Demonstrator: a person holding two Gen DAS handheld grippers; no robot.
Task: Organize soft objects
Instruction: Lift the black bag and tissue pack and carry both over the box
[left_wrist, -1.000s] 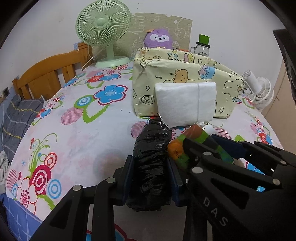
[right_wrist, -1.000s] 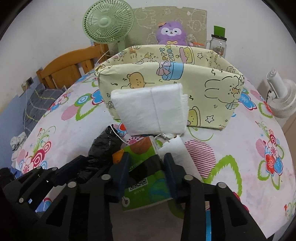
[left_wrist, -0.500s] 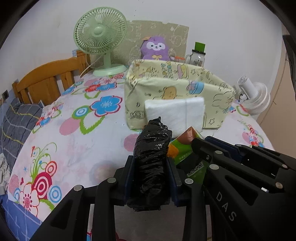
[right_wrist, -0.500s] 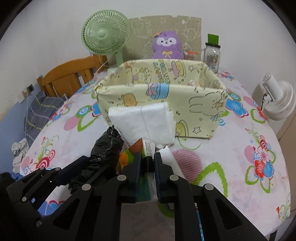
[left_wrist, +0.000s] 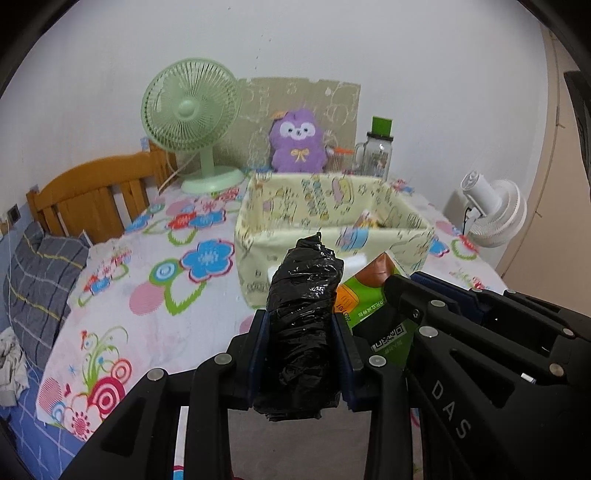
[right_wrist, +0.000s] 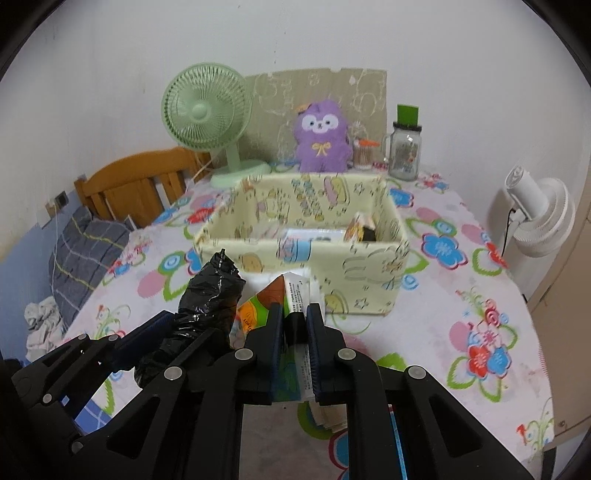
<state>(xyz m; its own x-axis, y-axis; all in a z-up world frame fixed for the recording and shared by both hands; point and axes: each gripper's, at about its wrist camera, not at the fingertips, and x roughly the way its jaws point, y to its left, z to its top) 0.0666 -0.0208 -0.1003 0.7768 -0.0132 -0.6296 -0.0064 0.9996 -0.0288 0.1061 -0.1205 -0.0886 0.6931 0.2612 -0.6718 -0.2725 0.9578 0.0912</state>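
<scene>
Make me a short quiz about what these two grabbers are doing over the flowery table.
1. True or false: the left gripper is shut on a black plastic bundle.
2. What does the right gripper hold? A) the purple plush B) a green packet C) nothing
3. Fill in: beyond both stands an open yellow fabric ____.

Key: 1 true; 2 B, the green packet; 3 box.

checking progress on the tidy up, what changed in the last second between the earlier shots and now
The right gripper closed on the green packet, pinching it flat. Both grippers rose, lifting it and the black bag roll clear of the table, so the views now look down into the yellow fabric bin. The left gripper stayed clamped on the roll; the bin and fans stayed put.
</scene>
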